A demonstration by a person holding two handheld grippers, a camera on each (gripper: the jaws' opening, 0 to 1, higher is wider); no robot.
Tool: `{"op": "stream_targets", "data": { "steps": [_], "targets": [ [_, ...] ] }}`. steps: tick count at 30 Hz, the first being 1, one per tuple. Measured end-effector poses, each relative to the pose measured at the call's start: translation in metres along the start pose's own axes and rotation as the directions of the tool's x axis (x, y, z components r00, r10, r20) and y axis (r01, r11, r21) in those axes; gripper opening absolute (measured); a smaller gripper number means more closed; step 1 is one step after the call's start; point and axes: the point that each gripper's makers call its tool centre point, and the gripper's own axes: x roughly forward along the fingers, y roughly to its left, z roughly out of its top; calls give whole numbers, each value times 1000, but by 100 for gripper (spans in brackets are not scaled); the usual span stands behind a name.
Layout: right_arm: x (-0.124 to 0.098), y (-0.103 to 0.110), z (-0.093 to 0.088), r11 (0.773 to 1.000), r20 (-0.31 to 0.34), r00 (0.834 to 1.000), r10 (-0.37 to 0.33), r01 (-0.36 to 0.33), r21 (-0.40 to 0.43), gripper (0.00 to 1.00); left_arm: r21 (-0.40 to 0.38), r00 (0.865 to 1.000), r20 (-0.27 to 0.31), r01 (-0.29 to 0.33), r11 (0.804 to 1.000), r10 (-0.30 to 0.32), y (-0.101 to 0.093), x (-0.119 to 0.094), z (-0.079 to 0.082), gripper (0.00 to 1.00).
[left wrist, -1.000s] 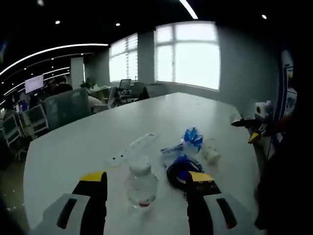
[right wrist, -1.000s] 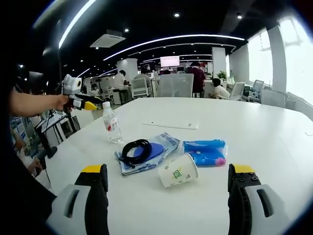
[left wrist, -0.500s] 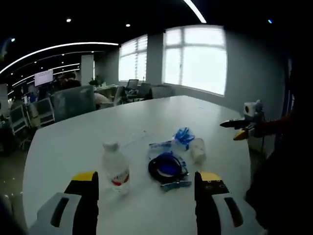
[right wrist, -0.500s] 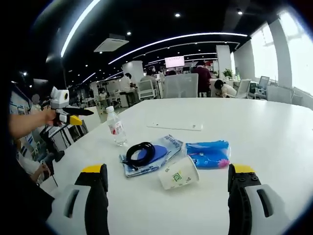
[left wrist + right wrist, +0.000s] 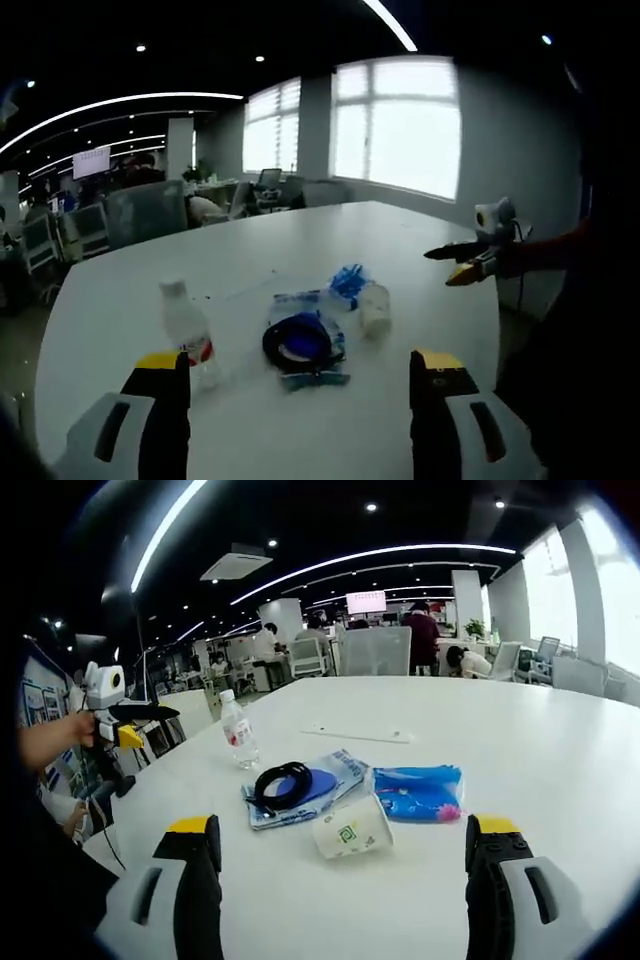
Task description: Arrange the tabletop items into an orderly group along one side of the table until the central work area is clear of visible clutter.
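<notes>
Both tools hang above the table with nothing in them: the right gripper (image 5: 340,880) has its yellow-tipped jaws spread wide, framing the paper cup (image 5: 351,829) that lies on its side just ahead, and the left gripper (image 5: 298,400) is spread just as wide, its jaws bracketing the water bottle (image 5: 185,325) and the black cable coil (image 5: 300,340). That stance reads as sizing up rather than grasping — each is held back from the clutter, well clear of contact. The items sit bunched together in the middle of the white table (image 5: 520,750): the coil rests on a blue-and-white pouch (image 5: 335,775), a bright blue packet (image 5: 420,790) lies just beside it, the cup touches or nearly touches both, and the bottle (image 5: 238,732) stands upright a little apart. A white power strip (image 5: 355,734) lies flat farther out, alone. None of it is along an edge yet, so the sorting seems barely begun. The tabletop is smooth, pale and wide, with bare margin on every side. Around it is an open-plan office — ceiling light strips, big bright windows (image 5: 400,125), desks, chairs and several people in the distance.
</notes>
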Motion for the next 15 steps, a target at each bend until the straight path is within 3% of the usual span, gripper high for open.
{"op": "stream_targets", "data": {
  "steps": [10,15],
  "targets": [
    [-6,-3,-2,1000,-18,1000,11,-11,-20,99,-93,998,42,-33,995,37,-20,-12,-4,96],
    [-12,2,0,1000,-15,999,29,-29,-10,98,-71,999,1,-32,997,32,-27,-12,-10,98]
  ]
}}
